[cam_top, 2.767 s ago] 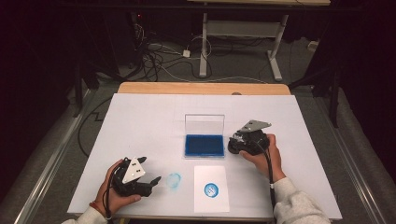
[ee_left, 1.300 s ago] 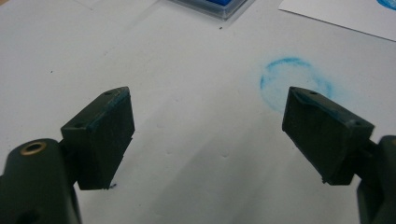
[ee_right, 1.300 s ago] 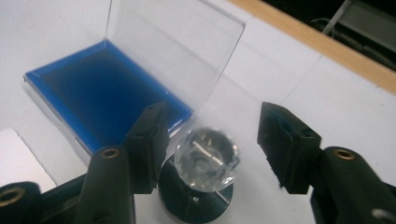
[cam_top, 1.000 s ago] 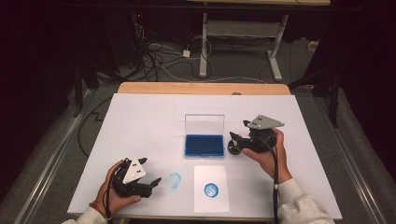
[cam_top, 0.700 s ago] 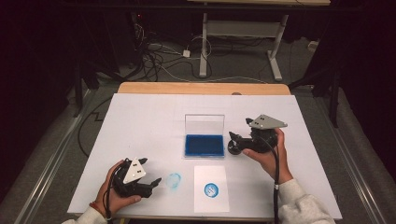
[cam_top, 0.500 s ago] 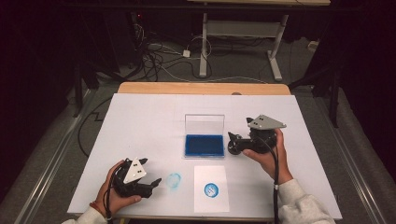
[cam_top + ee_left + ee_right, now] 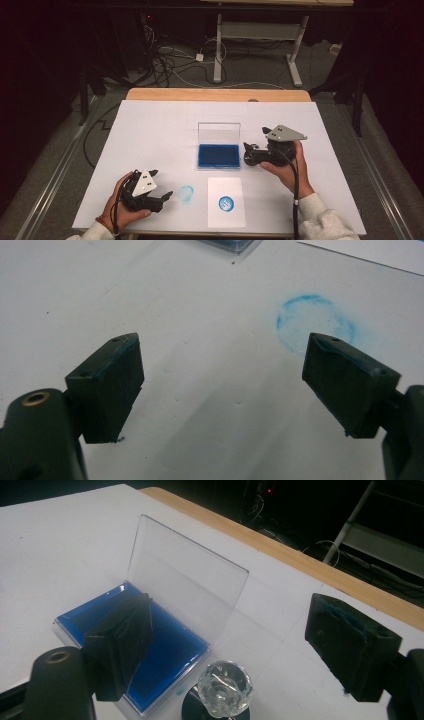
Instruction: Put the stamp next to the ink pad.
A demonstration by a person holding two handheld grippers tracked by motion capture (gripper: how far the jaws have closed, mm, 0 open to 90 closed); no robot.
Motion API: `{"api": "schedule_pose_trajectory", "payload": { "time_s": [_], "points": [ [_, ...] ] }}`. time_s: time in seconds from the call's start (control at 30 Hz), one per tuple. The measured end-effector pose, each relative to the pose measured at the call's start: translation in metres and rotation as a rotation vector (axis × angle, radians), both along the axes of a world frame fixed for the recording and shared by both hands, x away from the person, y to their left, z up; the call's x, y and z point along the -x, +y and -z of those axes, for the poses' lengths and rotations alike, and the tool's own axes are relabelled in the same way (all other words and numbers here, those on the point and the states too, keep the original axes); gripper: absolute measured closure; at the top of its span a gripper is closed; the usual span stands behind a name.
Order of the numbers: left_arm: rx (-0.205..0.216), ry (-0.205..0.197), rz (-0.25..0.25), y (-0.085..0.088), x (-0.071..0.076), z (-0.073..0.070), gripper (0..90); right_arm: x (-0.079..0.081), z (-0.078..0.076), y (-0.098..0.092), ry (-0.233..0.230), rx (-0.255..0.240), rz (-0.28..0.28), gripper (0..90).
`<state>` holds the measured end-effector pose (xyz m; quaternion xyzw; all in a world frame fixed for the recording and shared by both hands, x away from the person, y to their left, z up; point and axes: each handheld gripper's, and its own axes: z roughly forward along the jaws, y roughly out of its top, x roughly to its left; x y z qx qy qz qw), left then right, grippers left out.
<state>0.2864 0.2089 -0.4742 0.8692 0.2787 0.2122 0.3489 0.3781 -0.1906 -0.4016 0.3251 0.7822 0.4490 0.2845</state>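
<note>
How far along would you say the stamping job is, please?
Done: a blue print sits on the paper sheet, and the lid of the ink pad stands open. In hand: the right gripper has just been opening its jaws, the stamp standing untouched between them. Left: probably closing the lid.

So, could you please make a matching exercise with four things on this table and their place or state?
Things:
1. ink pad
2. stamp
3. paper sheet
4. left hand-held gripper

Descriptions:
a. jaws open beside a smudged blue ring
b. clear lid standing upright
c. carries a blue round print
d. stands upright with a faceted clear knob, beside the ink pad

Pairs: 1-b, 2-d, 3-c, 4-a
</note>
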Motion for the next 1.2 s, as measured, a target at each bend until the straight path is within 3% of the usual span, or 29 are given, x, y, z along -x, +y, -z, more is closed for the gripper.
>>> {"api": "schedule_pose_trajectory", "payload": {
  "time_s": [0.3,0.63,1.2],
  "points": [
    [0.003,0.0,0.0,0.0,0.0,0.0,16.4,0.008,-0.004,0.002,-0.029,0.017,0.011,18.9],
    [0.005,-0.002,0.003,0.0,0.001,-0.001,16.4,0.021,-0.009,0.003,-0.069,0.048,-0.018,18.6],
    [0.006,-0.004,0.001,0.001,0.001,-0.001,16.4,0.039,-0.013,-0.003,-0.086,0.056,-0.036,19.2]
  ]
}}
